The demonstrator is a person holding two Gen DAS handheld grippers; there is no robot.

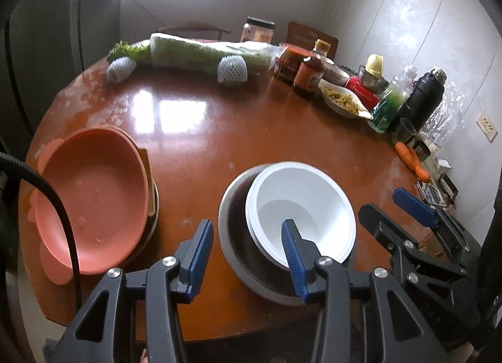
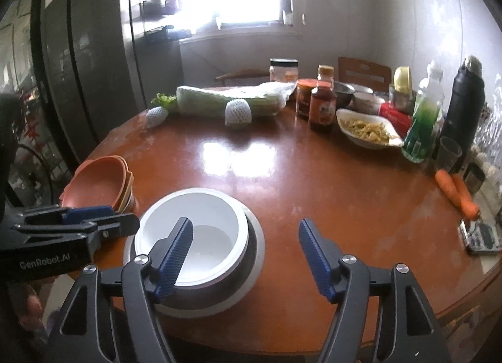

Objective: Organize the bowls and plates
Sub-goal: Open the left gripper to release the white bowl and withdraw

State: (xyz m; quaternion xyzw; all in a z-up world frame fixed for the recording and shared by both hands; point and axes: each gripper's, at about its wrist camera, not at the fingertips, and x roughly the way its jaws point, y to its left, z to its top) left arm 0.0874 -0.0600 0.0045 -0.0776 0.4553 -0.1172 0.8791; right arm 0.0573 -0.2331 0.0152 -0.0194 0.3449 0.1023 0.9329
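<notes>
Both claws are letting go of the white round plastic bowl, now nested in the steel-grey metal bowl on the round brown wooden desk.

The left claw and right claw are each standing apart and gripping nothing (one blue pad of each is hovering inside the bowl's rim); next, I judge, they are needing to back clear. The left view is showing the stacked orange plates face-on; the right is showing their layered edges.
</notes>
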